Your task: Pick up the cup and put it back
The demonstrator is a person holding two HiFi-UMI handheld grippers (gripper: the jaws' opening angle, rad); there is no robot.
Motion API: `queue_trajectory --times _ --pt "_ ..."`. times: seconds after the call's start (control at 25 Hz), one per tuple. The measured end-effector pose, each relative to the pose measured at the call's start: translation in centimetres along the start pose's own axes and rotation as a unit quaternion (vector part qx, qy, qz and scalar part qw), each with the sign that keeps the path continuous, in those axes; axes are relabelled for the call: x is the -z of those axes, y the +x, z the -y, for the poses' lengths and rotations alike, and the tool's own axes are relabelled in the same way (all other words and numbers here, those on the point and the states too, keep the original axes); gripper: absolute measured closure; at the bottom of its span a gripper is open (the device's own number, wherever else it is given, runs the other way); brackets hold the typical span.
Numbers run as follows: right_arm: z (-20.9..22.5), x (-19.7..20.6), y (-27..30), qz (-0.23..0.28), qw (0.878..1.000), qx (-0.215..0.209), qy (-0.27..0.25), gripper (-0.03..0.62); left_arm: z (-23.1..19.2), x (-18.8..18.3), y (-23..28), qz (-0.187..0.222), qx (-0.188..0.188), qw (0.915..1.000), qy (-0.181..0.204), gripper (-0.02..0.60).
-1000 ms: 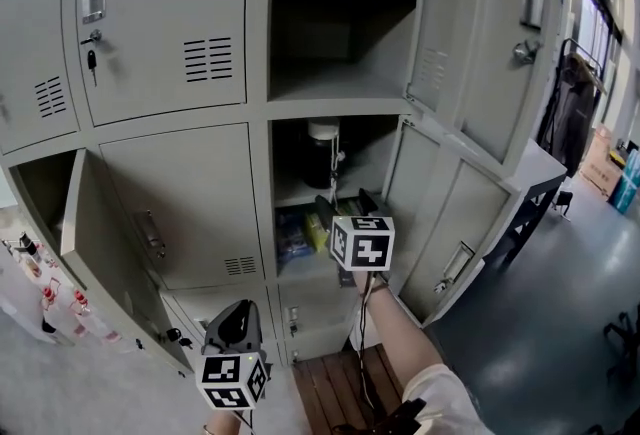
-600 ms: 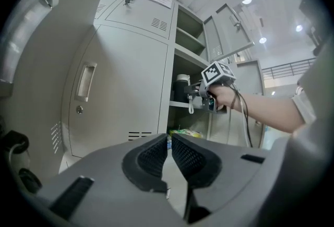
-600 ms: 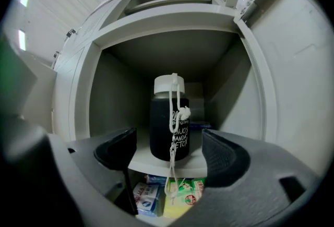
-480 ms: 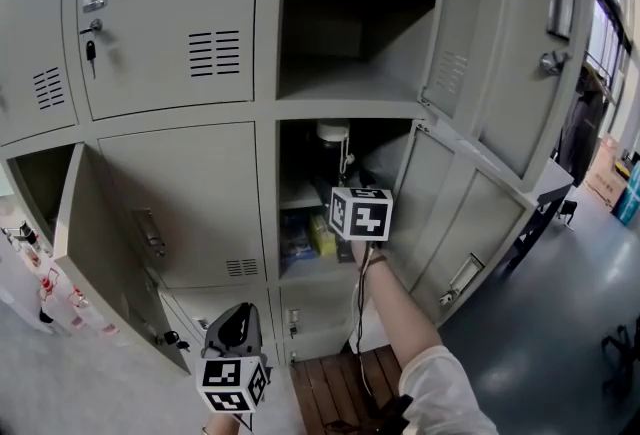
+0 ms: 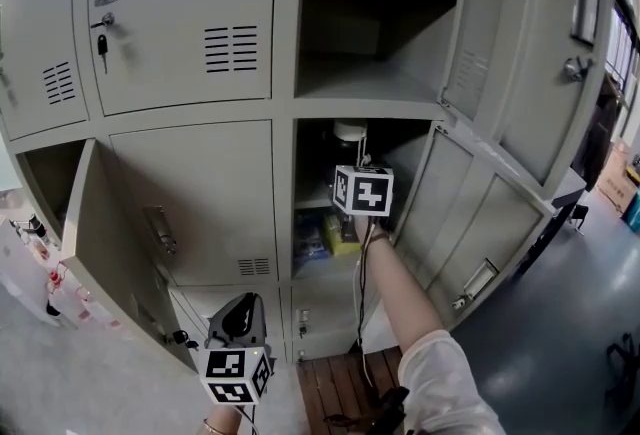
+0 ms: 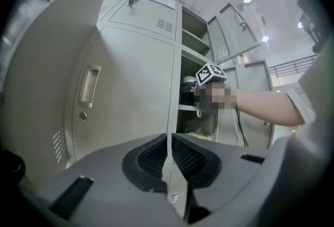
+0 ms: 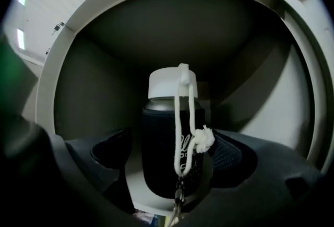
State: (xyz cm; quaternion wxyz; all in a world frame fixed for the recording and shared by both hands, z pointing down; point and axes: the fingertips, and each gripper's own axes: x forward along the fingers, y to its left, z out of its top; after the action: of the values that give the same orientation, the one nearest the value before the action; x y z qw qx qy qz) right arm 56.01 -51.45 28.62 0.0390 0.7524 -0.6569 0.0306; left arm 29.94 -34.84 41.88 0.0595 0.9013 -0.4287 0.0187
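A black cup (image 7: 159,160) with a white lid (image 5: 350,131) and a white knotted cord (image 7: 201,138) stands upright on the shelf of the open middle locker compartment (image 5: 318,195). My right gripper (image 7: 173,154) reaches level into that compartment, and only its marker cube (image 5: 362,191) shows in the head view. Its jaws have just been opening and stand wide on either side of the cup, with a gap at the left pad (image 7: 112,153). My left gripper (image 6: 168,160) hangs low by the closed doors, shut and empty, and shows in the head view as my left gripper (image 5: 242,308).
Blue and yellow packets (image 5: 325,233) lie on the shelf below the cup. An open locker door (image 5: 500,213) stands to the right and another (image 5: 100,223) to the left. The open upper compartment (image 5: 370,73) is above. A wooden pallet (image 5: 340,388) lies at floor level.
The right gripper's cube has risen and gone further into the compartment toward the cup. The left gripper has stayed in place.
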Motion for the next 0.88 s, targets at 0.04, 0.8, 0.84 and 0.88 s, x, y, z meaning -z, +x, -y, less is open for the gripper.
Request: queue_trajectory --times 0.04,0.8,0.84,0.88 --pt "0.1 0.0 0.3 -0.001 1.000 0.000 0.001 0.155 -0.1 0.0 0.1 0.000 -0.001 1.0000 0.001 0.555" --pt "0.3 0.2 3.3 -0.027 1.000 -0.007 0.009 0.166 -1.8 0.1 -0.4 -0.004 -0.018 0.9998 -0.003 0.555" --pt "0.3 0.1 3.2 -0.026 1.000 -0.008 0.008 0.168 -1.8 0.0 -0.4 -0.003 -0.018 0.9998 -0.003 0.555" --pt "0.3 0.1 3.2 -0.026 1.000 -0.008 0.008 0.168 -1.9 0.0 -0.5 -0.004 -0.018 0.9998 -0.003 0.555"
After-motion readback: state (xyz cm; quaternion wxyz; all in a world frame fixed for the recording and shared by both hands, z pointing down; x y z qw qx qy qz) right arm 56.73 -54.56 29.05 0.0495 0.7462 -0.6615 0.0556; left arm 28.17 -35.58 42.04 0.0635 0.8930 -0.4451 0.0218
